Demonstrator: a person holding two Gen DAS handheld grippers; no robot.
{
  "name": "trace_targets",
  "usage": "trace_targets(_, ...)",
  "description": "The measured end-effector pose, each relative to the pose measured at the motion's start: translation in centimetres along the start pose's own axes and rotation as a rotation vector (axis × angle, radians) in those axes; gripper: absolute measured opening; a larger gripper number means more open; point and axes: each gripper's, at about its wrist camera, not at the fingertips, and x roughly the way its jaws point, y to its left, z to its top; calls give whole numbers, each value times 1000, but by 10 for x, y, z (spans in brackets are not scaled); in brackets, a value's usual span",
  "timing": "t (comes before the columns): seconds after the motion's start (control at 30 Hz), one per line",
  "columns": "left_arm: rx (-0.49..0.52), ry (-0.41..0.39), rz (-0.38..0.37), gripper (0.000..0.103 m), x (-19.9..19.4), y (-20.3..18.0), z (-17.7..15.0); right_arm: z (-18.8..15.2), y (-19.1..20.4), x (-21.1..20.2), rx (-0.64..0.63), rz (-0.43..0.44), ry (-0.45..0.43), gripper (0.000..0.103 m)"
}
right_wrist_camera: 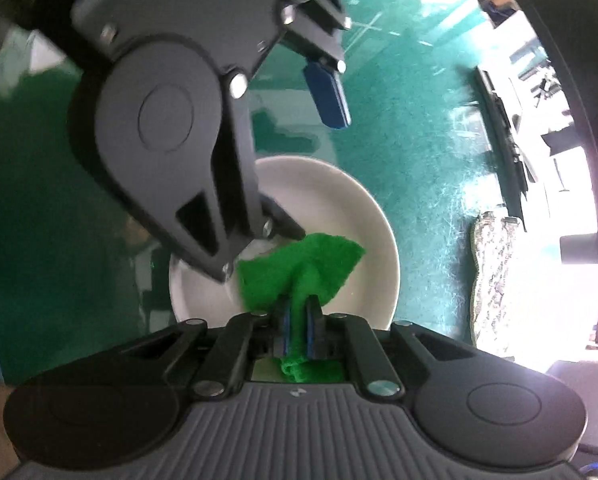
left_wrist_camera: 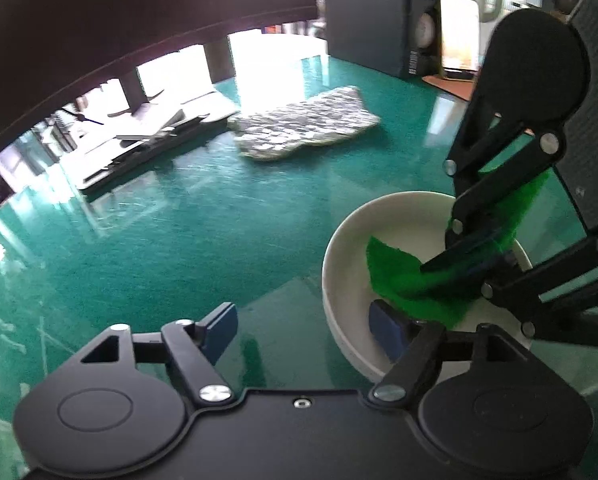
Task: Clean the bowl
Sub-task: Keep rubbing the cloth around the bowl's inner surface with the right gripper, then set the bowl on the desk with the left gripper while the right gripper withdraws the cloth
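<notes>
A white bowl (left_wrist_camera: pixel 347 264) (right_wrist_camera: pixel 339 200) stands on the green glass-topped table (left_wrist_camera: pixel 179 220). My right gripper (left_wrist_camera: pixel 459 268) (right_wrist_camera: pixel 299 312) points steeply down into it and is shut on a green cloth (left_wrist_camera: pixel 399 276) (right_wrist_camera: pixel 299 256), whose free end lies on the bowl's inside. My left gripper (left_wrist_camera: pixel 303 330) (right_wrist_camera: pixel 307 160) is open and straddles the bowl's near wall. One blue pad (left_wrist_camera: pixel 387 332) sits inside the bowl by the cloth. The other blue pad (left_wrist_camera: pixel 219 328) (right_wrist_camera: pixel 327 92) hangs over the table, well apart from the bowl's outside.
A crumpled silver patterned cloth (left_wrist_camera: pixel 307 124) (right_wrist_camera: pixel 495 280) lies farther back on the table. Flat dark office items (left_wrist_camera: pixel 139 148) sit along the far left edge. A tall dark box (left_wrist_camera: pixel 367 12) stands at the back. Bare green tabletop stretches left of the bowl.
</notes>
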Motion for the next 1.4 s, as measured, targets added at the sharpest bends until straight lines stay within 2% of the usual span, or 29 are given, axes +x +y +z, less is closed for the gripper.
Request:
trace_targets(0.07,-16,12,57,73,5,12,6,7,-11,3,92,-24,-35,9)
trace_targets(0.2,-39,39,78,72,5,31,6,17,-26,9,282,54,-120,10)
trace_targets(0.37,-106,57,76,73,-3,49,-2,19,-31,9,370,57,-151,7)
trace_targets(0.5,-95,58,82,73,-4,49,-1,12,-48,5,472,74,-163,7)
trace_targets(0.6,-116,25,83,72,-15,51,1,-1,-61,-26,603,28,-221,7)
trace_targets(0.67,-171,-18,65,73,-29,57,4,-14,-68,-47,686,-5,-260,7)
trace_targets(0.7,-186,-33,57,73,-33,59,6,-27,-75,-63,771,-40,-295,7)
trace_targets(0.77,-223,-71,39,76,-45,61,10,-43,-84,-74,870,-84,-309,7)
trace_targets(0.87,-250,-105,4,78,-56,58,14,-70,-88,-71,997,-142,-257,7)
trace_targets(1.0,-256,-117,-28,80,-64,49,17,-94,-88,-17,1114,-128,-148,8)
trace_targets(1.03,-264,-113,-34,81,-66,47,17,-98,-87,-5,1138,-98,-148,11)
trace_targets(1.1,-281,-104,-41,86,-69,44,17,-101,-87,10,1175,-40,-159,30)
trace_targets(1.17,-289,-95,-25,91,-74,39,18,-103,-87,12,1219,-34,-155,74)
trace_targets(1.23,-297,-96,0,95,-78,36,19,-110,-86,-4,1281,-29,-239,91)
trace_targets(1.27,-310,-92,8,97,-78,34,19,-111,-86,-9,1288,-32,-254,101)
trace_targets(1.33,-343,-80,25,97,-80,31,22,-117,-85,-31,1320,-56,-318,103)
trace_targets(1.4,-367,-71,65,98,-85,25,25,-116,-86,-46,1342,-98,-296,103)
